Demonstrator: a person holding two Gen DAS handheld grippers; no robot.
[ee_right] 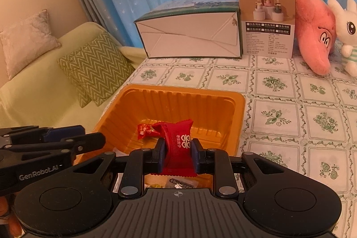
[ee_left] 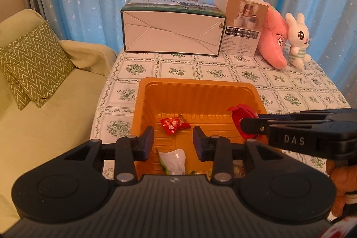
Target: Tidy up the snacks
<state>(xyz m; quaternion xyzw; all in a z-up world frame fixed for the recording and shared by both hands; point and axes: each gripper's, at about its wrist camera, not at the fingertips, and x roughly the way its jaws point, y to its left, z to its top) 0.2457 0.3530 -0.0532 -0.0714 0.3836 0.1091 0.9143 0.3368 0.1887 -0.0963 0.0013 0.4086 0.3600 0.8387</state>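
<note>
An orange plastic tray (ee_left: 200,90) (ee_right: 183,97) sits on the floral tablecloth. A small red candy (ee_left: 175,124) (ee_right: 144,129) lies on its floor, and a white-green packet (ee_left: 173,160) lies at its near edge. My left gripper (ee_left: 173,142) is open and empty above the tray's near side. My right gripper (ee_right: 177,154) is shut on a red snack packet (ee_right: 178,148) with white characters, held over the tray. It enters the left wrist view from the right (ee_left: 247,124), holding the red packet (ee_left: 242,114).
A large white-green box (ee_left: 173,32) (ee_right: 189,37), a smaller product box (ee_left: 243,23) (ee_right: 267,19), a pink plush (ee_left: 275,37) (ee_right: 312,32) and a white rabbit plush (ee_left: 297,37) (ee_right: 345,32) line the table's back. A green sofa with cushions (ee_left: 33,64) (ee_right: 96,64) stands left.
</note>
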